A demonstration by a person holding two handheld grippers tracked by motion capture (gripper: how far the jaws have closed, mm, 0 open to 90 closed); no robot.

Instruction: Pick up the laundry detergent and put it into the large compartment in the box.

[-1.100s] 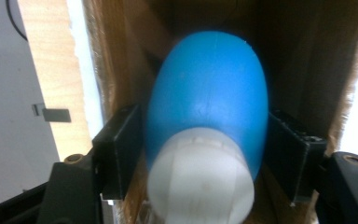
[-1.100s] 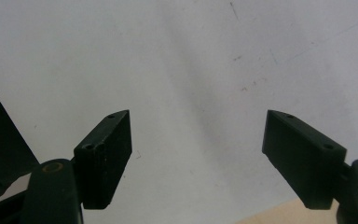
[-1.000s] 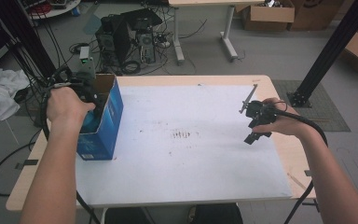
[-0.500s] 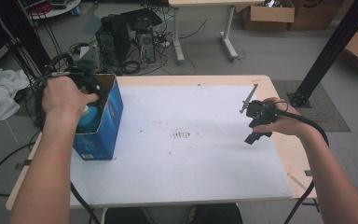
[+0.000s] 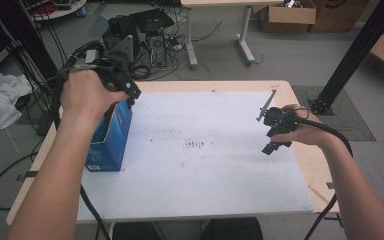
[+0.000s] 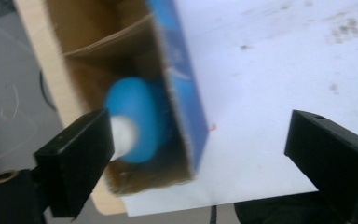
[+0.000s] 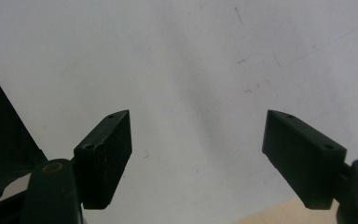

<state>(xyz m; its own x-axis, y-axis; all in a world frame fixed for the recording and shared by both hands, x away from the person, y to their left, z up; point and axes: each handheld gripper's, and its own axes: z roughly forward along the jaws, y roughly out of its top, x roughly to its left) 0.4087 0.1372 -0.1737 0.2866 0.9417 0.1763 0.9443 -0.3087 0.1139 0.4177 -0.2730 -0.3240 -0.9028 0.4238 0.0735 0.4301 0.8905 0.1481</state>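
A blue cardboard box [image 5: 114, 142] stands open-topped at the table's left edge. Inside it lies a blue rounded object with a white end [image 6: 137, 119], blurred in the left gripper view. My left gripper [image 5: 130, 92] hangs above the box's far end; its jaws have just been opening and stand wide apart [image 6: 200, 154] with nothing between them. My right gripper [image 5: 266, 131] hovers over the right side of the white sheet [image 5: 205, 165], open [image 7: 198, 158] and holding nothing.
The white sheet covers most of the wooden table [image 5: 300, 107]. On the floor behind the table are a computer and cables [image 5: 145, 35]. Cardboard boxes [image 5: 285, 15] sit at the back right, a black frame post [image 5: 350, 60] at the right, white cloth [image 5: 0, 102] at the left.
My left hand has risen out of the box and drawn back from it, leaving the blue object inside. The right hand has not moved.
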